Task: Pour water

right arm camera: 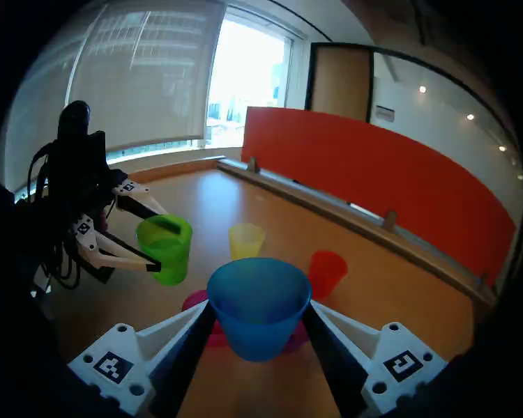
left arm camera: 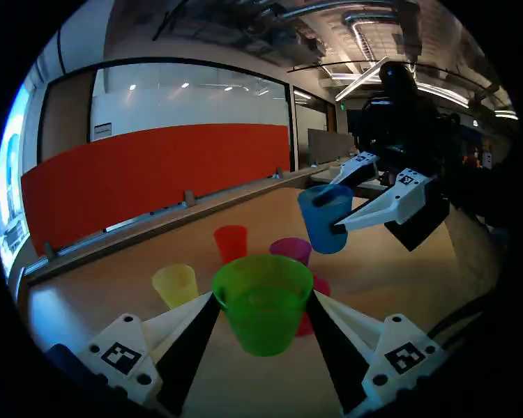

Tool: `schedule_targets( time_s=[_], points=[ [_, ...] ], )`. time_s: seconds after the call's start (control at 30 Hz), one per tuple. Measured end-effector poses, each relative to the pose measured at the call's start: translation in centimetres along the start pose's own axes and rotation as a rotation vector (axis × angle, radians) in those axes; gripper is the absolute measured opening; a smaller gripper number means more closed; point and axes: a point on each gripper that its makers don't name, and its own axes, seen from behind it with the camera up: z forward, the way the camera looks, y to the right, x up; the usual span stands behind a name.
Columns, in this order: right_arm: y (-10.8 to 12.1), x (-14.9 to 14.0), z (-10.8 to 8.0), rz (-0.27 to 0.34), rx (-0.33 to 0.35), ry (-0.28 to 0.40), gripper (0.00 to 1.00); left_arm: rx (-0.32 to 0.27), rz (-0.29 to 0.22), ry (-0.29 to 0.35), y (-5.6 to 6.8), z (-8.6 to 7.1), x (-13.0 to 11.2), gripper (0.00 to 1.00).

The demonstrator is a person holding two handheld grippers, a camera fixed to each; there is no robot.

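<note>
A green cup (left arm camera: 263,303) with water in it is held upright above the table, my left gripper (left arm camera: 263,313) shut on its sides. Farther off, a blue cup (left arm camera: 325,217) hangs in the air in my right gripper (left arm camera: 331,209). In the right gripper view the blue cup (right arm camera: 259,306) sits between my right gripper's (right arm camera: 259,322) fingers, which press on it. The green cup (right arm camera: 164,248) and the left gripper (right arm camera: 153,244) stand off to the left there. Both cups are lifted and apart from each other.
On the wooden table (left arm camera: 373,272) stand a yellow cup (left arm camera: 175,284), a red-orange cup (left arm camera: 231,242), a purple cup (left arm camera: 290,249) and a pink cup (left arm camera: 317,296) partly hidden behind the green one. An orange partition (left arm camera: 157,171) runs along the table's far edge.
</note>
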Motion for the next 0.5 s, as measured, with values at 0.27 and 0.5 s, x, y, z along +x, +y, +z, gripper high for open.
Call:
schedule_targets(
  time_s=[0.27, 0.5],
  points=[
    [0.4, -2.5, -0.3, 0.016, 0.029, -0.050, 0.89, -0.009, 0.002, -0.024, -0.1, 0.7, -0.9, 0.85],
    [0.6, -4.8, -0.3, 0.023, 0.036, -0.099, 0.89, -0.015, -0.001, -0.051, -0.2, 1.2, -2.0, 0.85]
  ],
)
